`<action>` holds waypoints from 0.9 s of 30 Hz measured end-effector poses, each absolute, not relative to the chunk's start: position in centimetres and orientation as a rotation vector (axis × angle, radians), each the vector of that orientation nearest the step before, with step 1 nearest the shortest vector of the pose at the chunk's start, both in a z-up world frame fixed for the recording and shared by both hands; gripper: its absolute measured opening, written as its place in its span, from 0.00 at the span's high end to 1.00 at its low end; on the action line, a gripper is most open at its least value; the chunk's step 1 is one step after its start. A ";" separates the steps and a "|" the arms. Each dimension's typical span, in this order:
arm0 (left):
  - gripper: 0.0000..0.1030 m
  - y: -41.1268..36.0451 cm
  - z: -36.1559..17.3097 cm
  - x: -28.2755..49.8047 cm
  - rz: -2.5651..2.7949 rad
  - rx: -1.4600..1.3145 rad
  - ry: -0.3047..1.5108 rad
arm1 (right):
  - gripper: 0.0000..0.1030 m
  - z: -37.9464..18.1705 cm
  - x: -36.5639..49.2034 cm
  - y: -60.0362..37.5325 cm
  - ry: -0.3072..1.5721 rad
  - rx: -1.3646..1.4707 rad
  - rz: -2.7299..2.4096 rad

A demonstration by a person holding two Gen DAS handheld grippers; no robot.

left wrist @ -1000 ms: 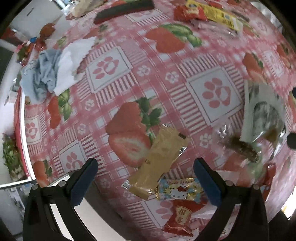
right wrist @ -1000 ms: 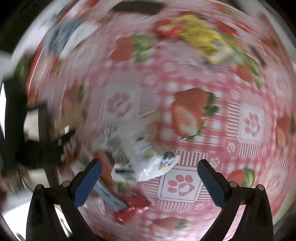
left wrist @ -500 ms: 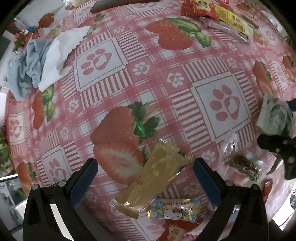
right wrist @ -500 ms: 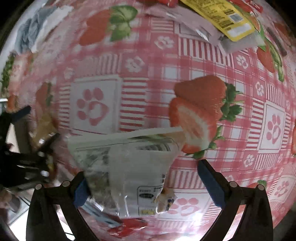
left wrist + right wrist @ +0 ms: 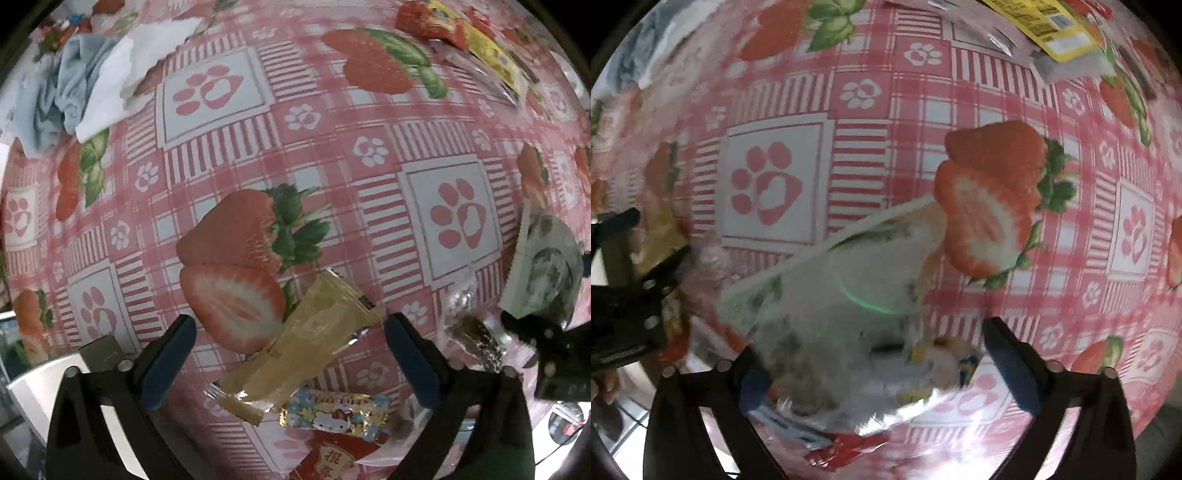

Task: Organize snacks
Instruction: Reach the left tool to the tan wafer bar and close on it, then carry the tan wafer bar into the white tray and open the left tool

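The tablecloth carries snacks in two loose groups, so by my reading the sorting has barely begun. No box, tray or basket shows in either view, so nothing is in a container and I cannot tell where the snacks are meant to end up.

A far group lies at the cloth's top edge: a yellow packet and a red packet with clear wrappers beside them. A blue cloth and white paper sit bunched at the far left.

The near group is still unsorted. The big clear bag lies between the right gripper's jaws, which have just been closing but are still apart; blur hides whether the pads touch it. The tan bar lies diagonally between the left gripper's jaws, also just closing, with gaps on both sides. Just below it are a cat-print candy and a red sachet, and to its right a dark bar in clear wrap
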State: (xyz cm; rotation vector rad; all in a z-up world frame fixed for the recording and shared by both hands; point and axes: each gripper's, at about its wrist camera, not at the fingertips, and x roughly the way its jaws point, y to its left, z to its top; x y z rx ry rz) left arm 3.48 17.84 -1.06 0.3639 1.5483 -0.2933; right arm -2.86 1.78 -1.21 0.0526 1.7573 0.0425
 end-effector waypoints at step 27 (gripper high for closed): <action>0.73 22.5 9.3 -7.7 -0.216 0.023 1.389 | 0.32 9.9 -15.2 -1.9 1.708 0.241 0.260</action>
